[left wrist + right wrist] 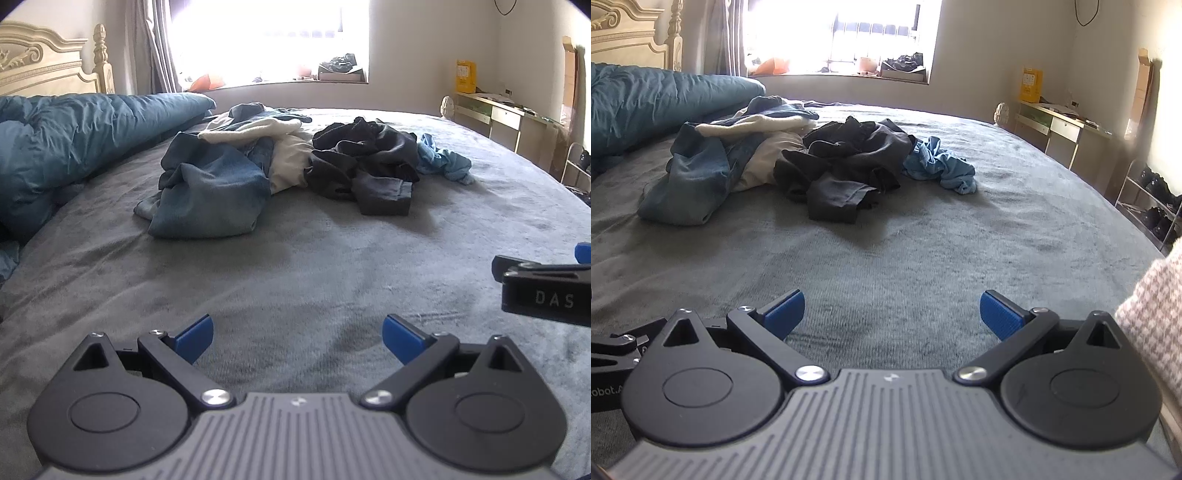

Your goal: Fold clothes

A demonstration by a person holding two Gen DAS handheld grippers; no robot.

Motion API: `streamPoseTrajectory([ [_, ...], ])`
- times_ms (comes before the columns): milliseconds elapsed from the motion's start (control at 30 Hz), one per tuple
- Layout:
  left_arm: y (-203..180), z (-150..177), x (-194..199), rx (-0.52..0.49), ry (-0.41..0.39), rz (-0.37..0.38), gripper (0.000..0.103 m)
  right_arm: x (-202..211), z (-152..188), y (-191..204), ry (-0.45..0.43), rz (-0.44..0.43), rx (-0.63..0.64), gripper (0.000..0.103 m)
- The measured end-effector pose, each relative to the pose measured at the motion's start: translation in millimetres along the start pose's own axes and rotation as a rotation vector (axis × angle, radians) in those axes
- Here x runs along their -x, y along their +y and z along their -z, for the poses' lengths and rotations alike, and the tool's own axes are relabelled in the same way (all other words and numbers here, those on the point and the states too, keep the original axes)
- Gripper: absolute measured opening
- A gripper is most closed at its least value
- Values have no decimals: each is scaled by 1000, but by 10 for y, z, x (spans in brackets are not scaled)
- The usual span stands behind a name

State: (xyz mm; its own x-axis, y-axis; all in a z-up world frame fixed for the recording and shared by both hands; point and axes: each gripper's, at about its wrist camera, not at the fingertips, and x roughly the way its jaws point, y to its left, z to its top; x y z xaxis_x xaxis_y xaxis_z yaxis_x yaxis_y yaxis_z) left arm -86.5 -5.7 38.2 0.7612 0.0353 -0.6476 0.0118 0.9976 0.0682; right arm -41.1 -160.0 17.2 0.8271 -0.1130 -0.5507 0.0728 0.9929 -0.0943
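Both grippers, left [297, 334] and right [892, 311], fingers spread and empty, should reach ahead and pinch one edge of the crumpled dark grey garment [846, 166] on the grey plush bed [923, 251].

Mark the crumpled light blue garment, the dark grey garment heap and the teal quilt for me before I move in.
Crumpled light blue garment [940, 166]: right wrist view, on its bunched middle.
Dark grey garment heap [849, 162]: right wrist view, on the centre folds.
Puffy teal quilt [74, 136]: left wrist view, on its broad upper surface.
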Motion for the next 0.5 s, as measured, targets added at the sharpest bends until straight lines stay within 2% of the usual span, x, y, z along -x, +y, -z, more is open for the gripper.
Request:
streamPoseTrajectory([
  [200, 18, -129, -206, -21, 6, 1, 99, -136, -123, -1, -11, 6, 3, 102],
  [367, 28, -203, -469, -29, -78, 39, 103, -357, -186, -103, -64, -49, -14, 102],
  [500, -35, -380, -814, -11, -144, 116, 103, -730, -303, -296, -101, -100, -24, 102],
])
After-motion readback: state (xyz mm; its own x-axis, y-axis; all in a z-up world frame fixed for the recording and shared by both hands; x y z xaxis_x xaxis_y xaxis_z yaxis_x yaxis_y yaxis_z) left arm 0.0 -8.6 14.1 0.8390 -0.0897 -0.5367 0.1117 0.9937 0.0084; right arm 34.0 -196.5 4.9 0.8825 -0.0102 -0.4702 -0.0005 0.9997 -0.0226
